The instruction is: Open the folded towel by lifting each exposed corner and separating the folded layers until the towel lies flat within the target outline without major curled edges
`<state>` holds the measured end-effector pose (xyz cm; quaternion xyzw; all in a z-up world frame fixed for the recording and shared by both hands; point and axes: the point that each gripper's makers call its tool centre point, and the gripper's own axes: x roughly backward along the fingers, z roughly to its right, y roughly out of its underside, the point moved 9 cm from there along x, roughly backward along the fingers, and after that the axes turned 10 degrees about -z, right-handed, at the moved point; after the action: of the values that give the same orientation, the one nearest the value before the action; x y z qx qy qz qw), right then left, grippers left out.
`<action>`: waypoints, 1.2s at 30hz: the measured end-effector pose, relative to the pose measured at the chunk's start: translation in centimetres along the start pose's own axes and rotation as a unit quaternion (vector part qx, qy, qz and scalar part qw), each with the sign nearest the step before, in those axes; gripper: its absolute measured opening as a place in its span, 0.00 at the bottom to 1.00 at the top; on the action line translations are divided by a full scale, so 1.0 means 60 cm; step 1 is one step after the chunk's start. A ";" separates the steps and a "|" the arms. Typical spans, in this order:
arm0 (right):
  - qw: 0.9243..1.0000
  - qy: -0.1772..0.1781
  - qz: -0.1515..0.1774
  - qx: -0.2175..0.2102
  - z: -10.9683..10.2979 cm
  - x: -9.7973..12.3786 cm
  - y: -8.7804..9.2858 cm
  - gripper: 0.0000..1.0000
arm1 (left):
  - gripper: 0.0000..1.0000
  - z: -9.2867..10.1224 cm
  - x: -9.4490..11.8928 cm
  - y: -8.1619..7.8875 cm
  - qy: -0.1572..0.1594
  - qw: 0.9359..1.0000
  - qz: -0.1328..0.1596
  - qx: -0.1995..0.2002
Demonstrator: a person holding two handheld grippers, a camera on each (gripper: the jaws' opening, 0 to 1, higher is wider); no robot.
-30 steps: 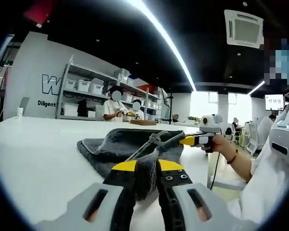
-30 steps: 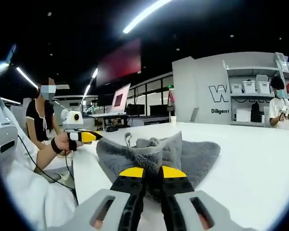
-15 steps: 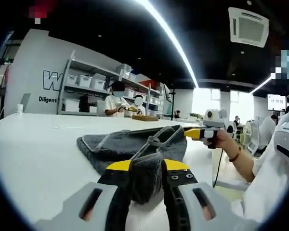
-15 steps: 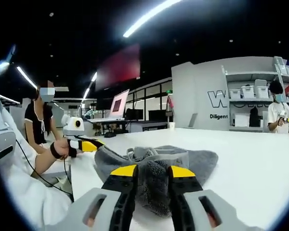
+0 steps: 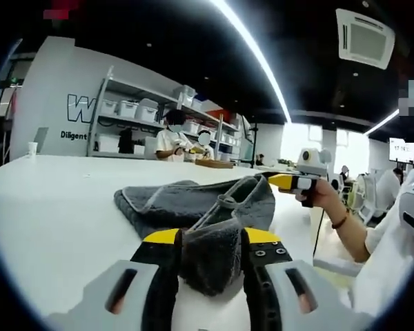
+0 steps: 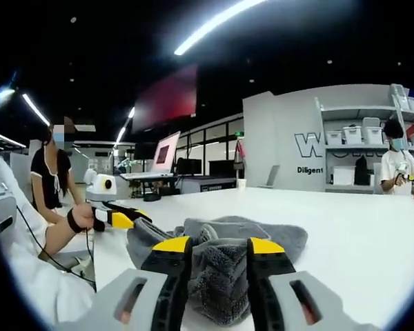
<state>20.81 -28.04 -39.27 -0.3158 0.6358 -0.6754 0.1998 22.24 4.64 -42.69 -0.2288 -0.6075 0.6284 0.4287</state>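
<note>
Mid-unfolding, by the look of it: grey towel (image 5: 193, 207) bunched on the white table (image 5: 48, 227), not yet flat, with no target outline to be made out around it. At the towel's left corner, left gripper (image 5: 209, 240) with jaws spread a little and a hanging fold of terry between the yellow tips; whether pinching or merely straddling, cannot tell for sure, though the cloth looks loose there. At the opposite corner, right gripper (image 6: 221, 247) likewise parted, a rumpled wad of towel (image 6: 228, 258) sitting in the gap, seemingly let go rather than clamped. In the left gripper view, right gripper (image 5: 279, 181) also seen at the towel's far edge, held in a hand (image 5: 323, 196). Next move, as a judgement: re-grip each corner firmly, draw both outward away from the towel's middle and lay the layers down smooth. Against a second ago: both pairs of jaws then pressed tight on raised cloth, now clearly wider; towel then tented up into a peak between the grippers, now sagged lower onto the table; whole scene shifted slightly with the hands.
</note>
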 end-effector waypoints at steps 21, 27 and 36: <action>1.000 -0.011 -0.006 0.002 -0.010 0.011 0.006 0.07 | 0.14 0.009 0.009 -0.001 0.036 0.999 0.004 -0.009; 1.000 -0.014 -0.004 -0.002 -0.012 0.019 0.013 0.05 | 0.13 0.017 0.015 -0.002 0.044 0.999 0.006 -0.015; 1.000 -0.027 -0.009 0.003 -0.024 0.036 0.023 0.04 | 0.13 0.033 0.024 0.003 0.059 0.998 -0.005 -0.031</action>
<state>18.07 -28.59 -40.25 -0.3393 0.6252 -0.6702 0.2117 19.83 4.71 -42.19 -0.2754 -0.6014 0.5926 0.4596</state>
